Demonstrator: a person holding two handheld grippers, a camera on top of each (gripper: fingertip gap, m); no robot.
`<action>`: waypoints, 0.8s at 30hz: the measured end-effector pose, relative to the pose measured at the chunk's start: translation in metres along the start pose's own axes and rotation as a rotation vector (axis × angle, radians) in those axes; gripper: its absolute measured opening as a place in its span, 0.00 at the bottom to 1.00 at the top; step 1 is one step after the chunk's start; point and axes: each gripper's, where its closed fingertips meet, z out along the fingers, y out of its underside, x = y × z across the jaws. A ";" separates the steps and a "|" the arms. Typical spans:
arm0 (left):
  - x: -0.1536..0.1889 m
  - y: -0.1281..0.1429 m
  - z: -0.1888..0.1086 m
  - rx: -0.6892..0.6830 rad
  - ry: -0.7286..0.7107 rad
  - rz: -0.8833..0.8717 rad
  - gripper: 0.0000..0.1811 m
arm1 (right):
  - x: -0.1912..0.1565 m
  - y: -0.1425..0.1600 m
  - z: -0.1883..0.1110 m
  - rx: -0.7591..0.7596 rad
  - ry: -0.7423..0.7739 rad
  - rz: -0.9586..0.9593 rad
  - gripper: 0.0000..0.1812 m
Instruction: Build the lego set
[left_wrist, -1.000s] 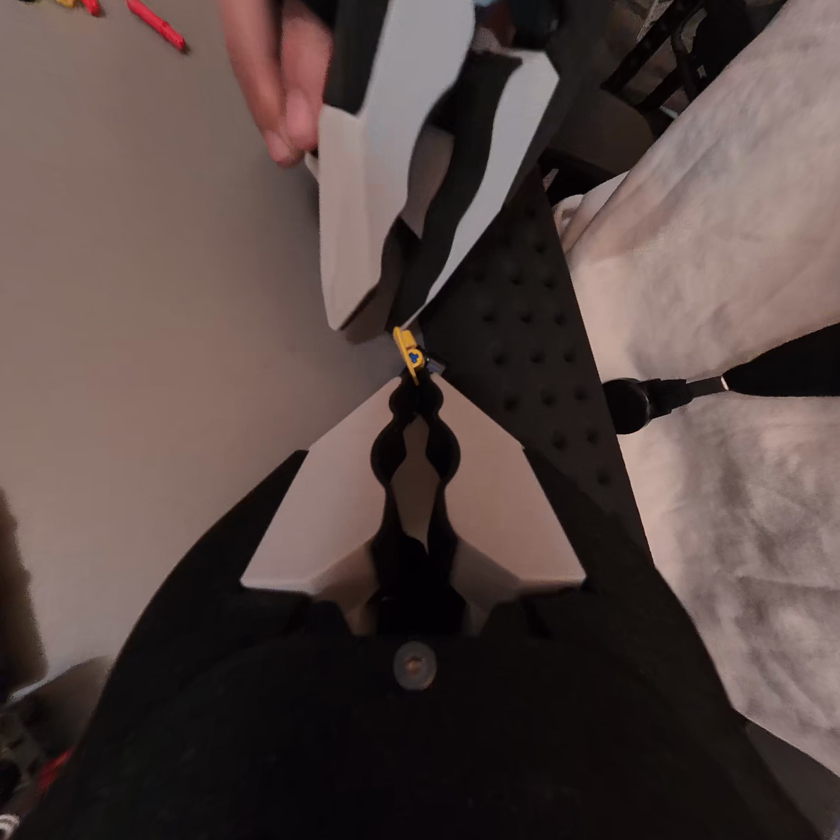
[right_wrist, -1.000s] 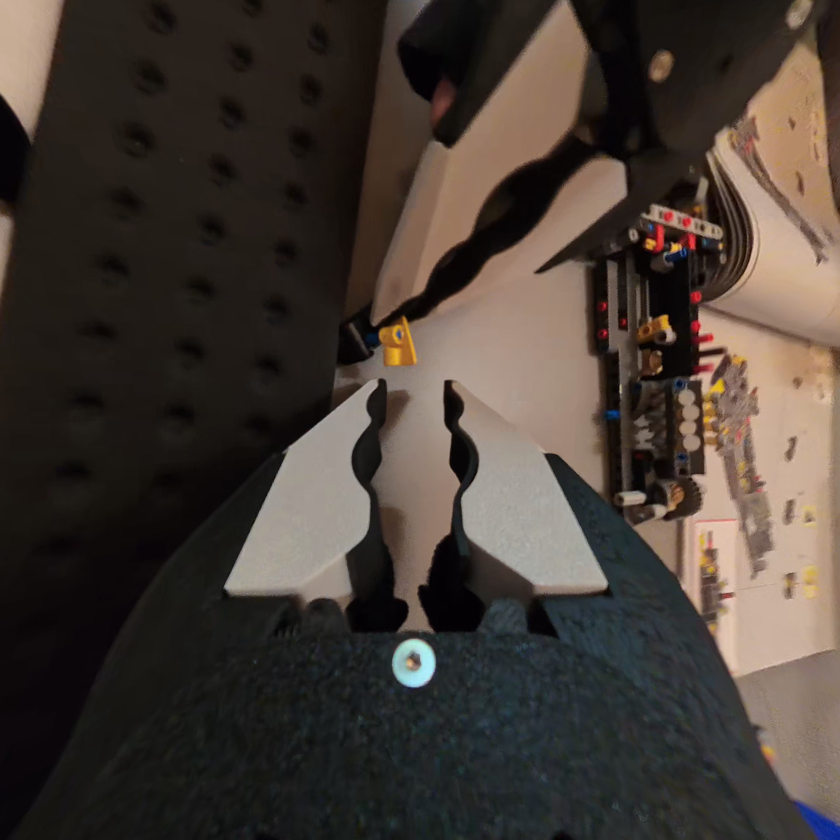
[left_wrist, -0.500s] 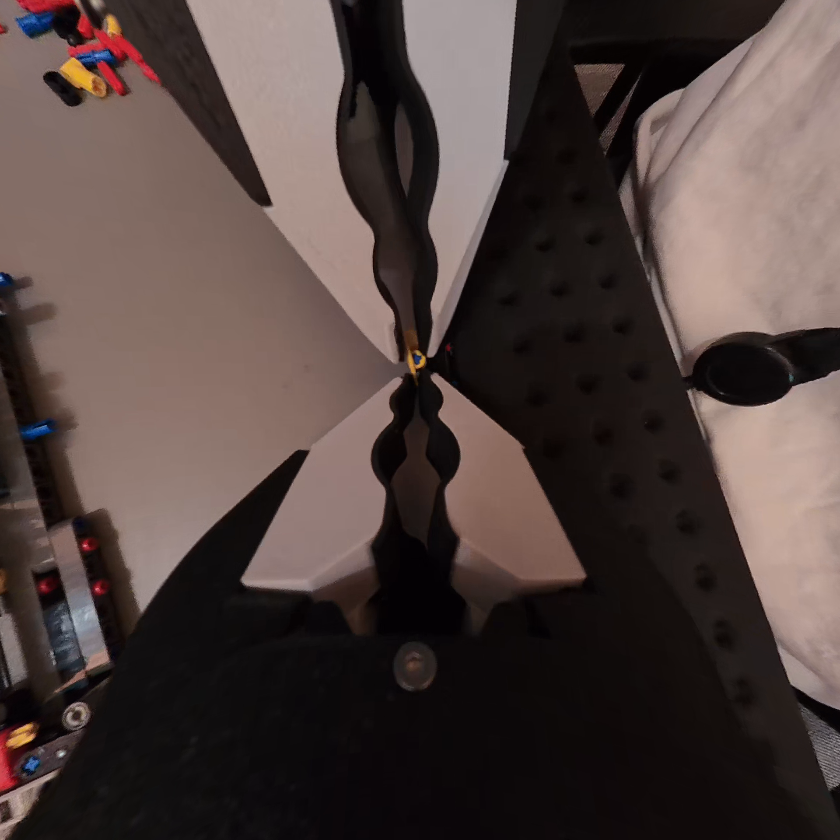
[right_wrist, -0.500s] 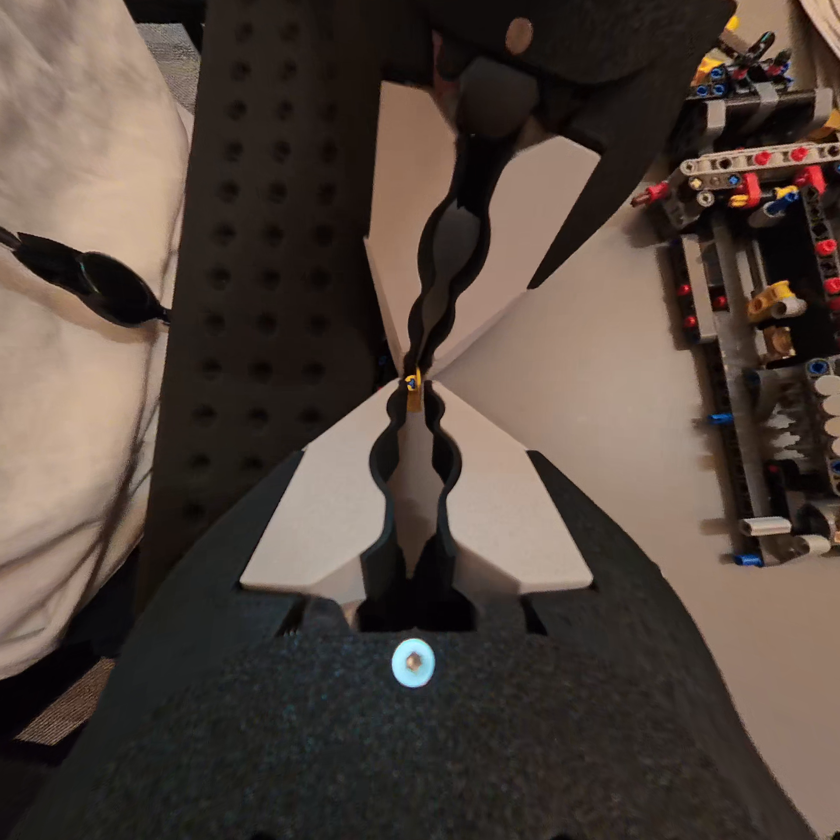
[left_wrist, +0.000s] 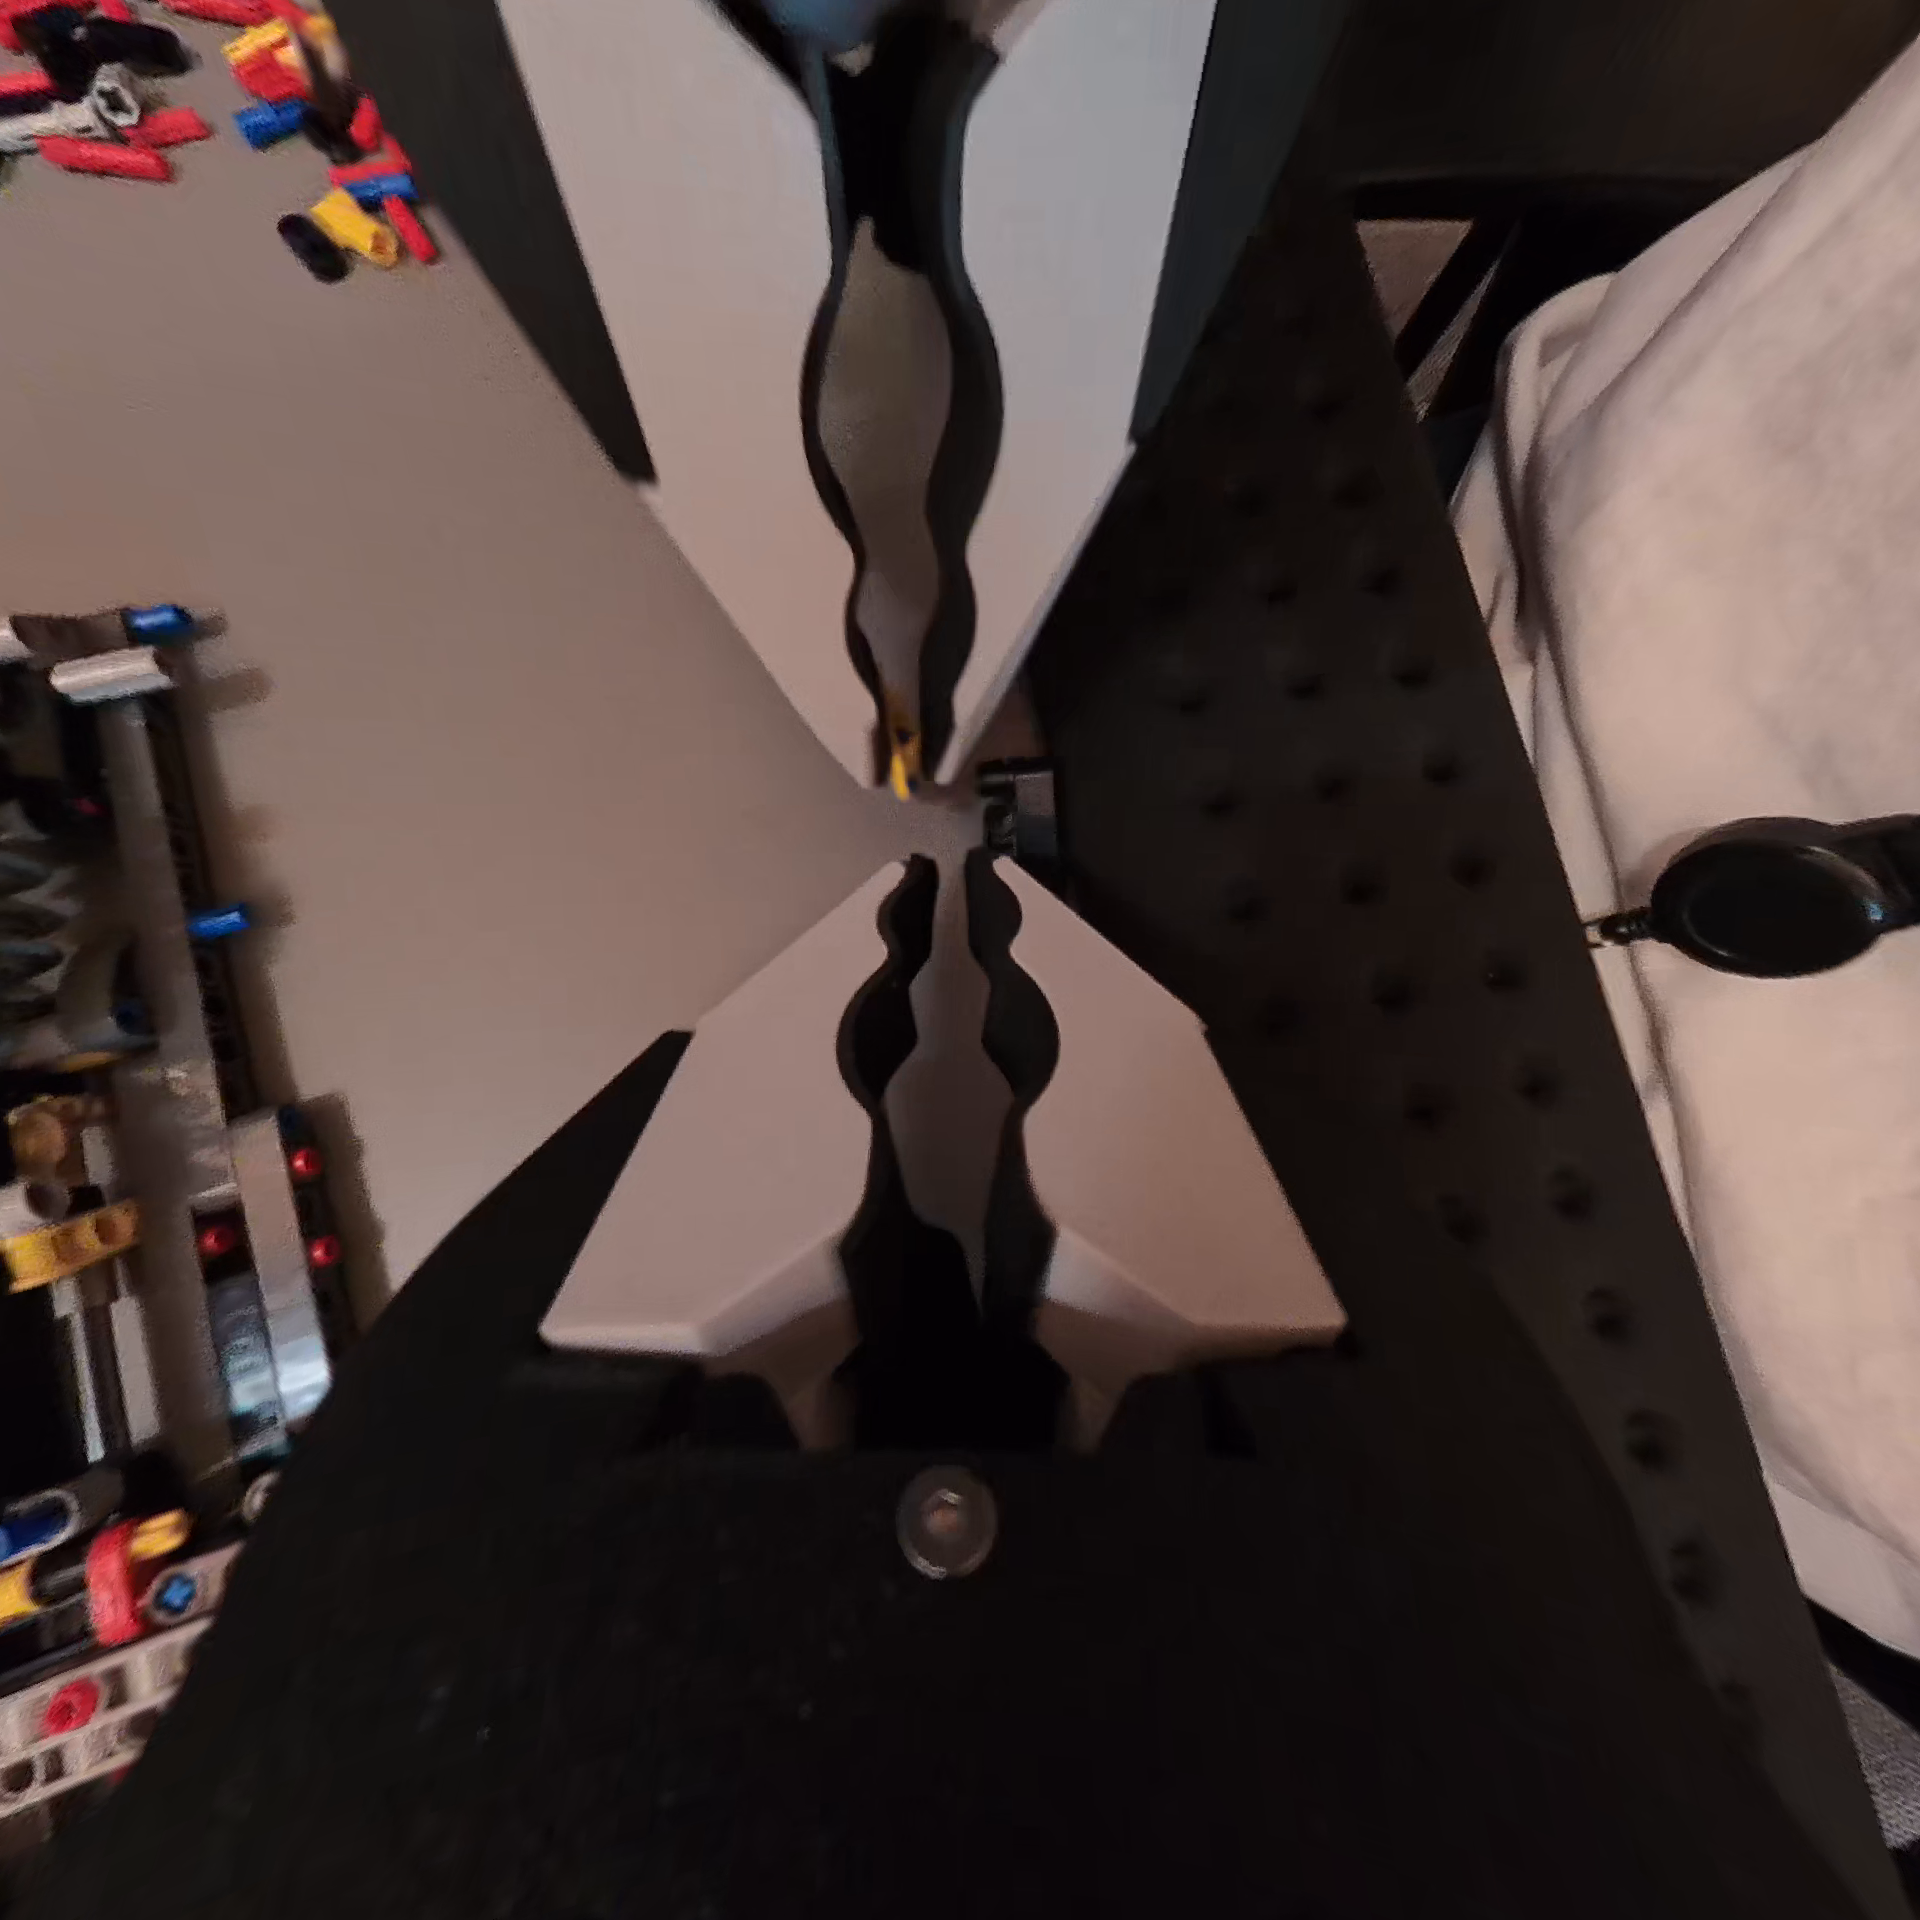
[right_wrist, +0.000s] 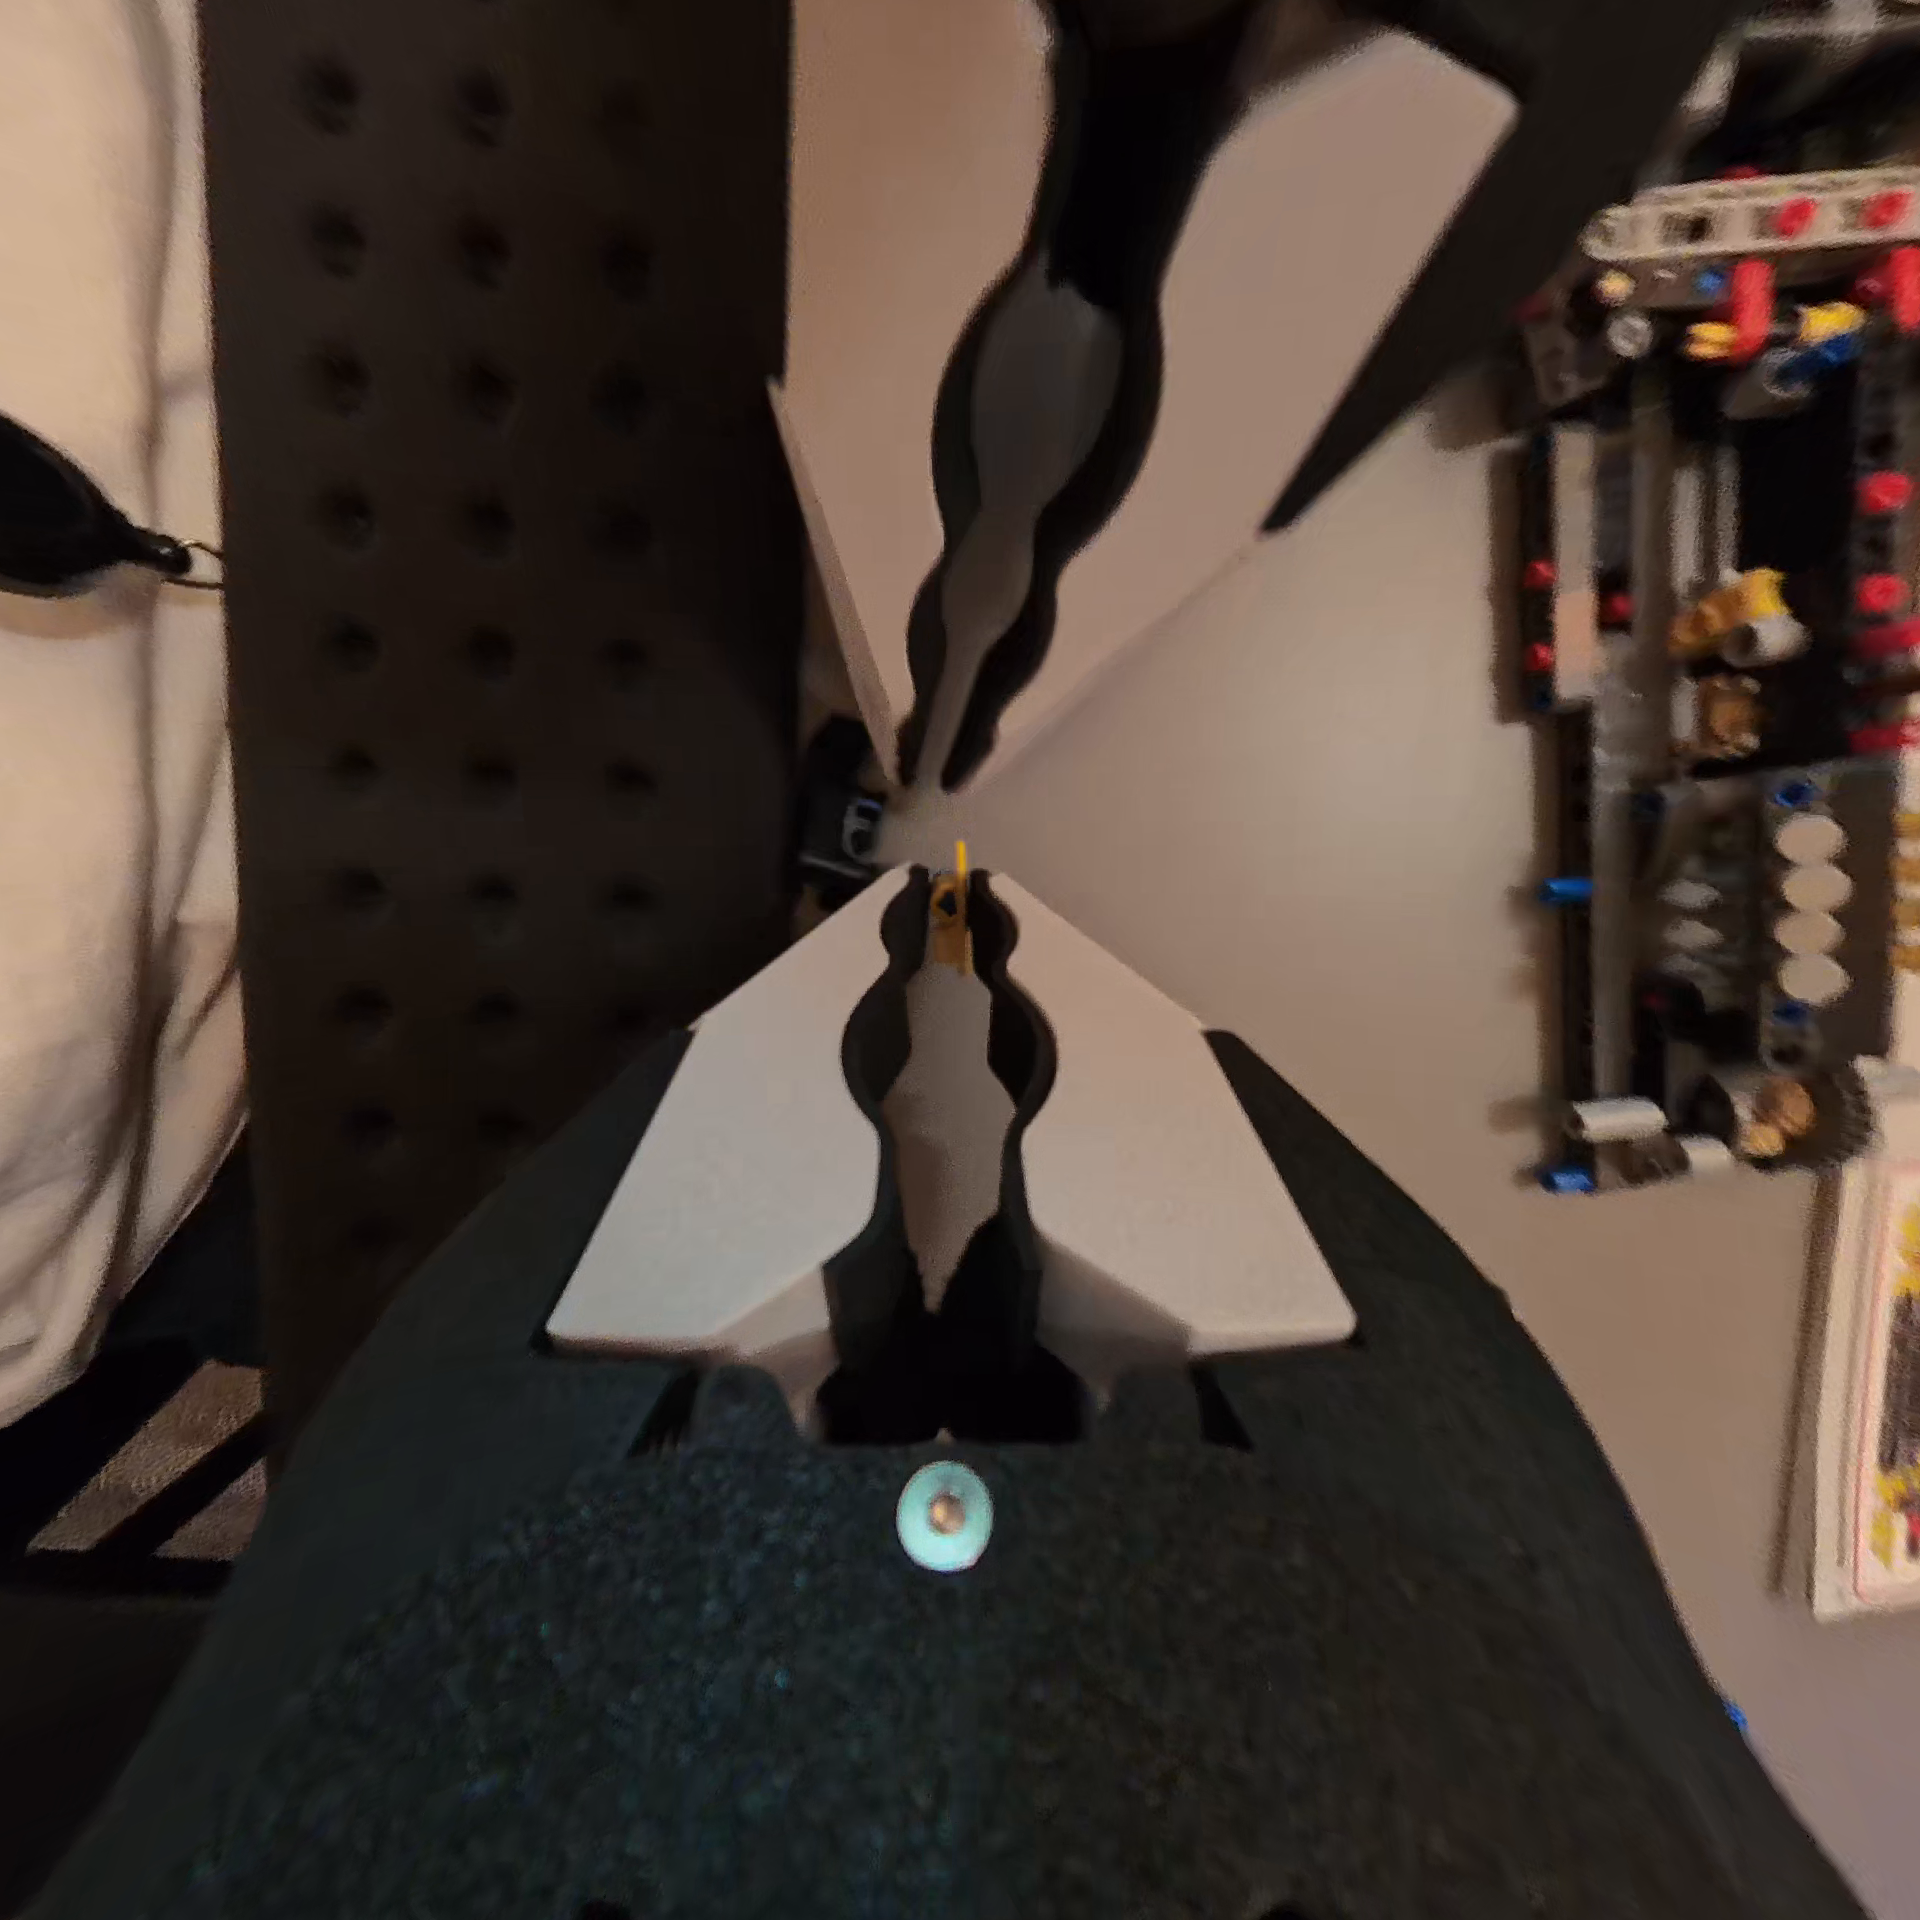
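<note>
Two grippers — left gripper (left_wrist: 943, 862), right gripper (right_wrist: 951, 883). One yellow piece (right_wrist: 949, 920), one part-built model (right_wrist: 1714, 727). Loose pieces (left_wrist: 343, 197) — count unclear.

We see a plain beige tabletop (left_wrist: 436, 727) spreading under the tongs and away to their side, dimly and warmly lit. Right beside the tongs' tips runs a black perforated panel (left_wrist: 1351, 831), dotted with rows of holes. Beyond it lies pale, rumpled cloth (left_wrist: 1714, 582).

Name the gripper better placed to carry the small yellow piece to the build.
Right. The right gripper is shut on the yellow piece, while the left gripper has its jaws slightly apart and empty. The build lies to its right.
</note>
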 end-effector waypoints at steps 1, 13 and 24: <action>0.001 0.000 -0.002 0.012 0.022 -0.017 0.06 | 0.003 0.001 -0.004 0.020 0.009 0.029 0.04; 0.016 0.010 0.015 -0.036 0.092 0.029 0.04 | -0.007 -0.011 -0.022 0.326 0.010 0.273 0.03; -0.034 0.016 0.005 -0.126 -0.342 0.313 0.04 | 0.032 0.008 -0.020 0.243 0.277 0.241 0.04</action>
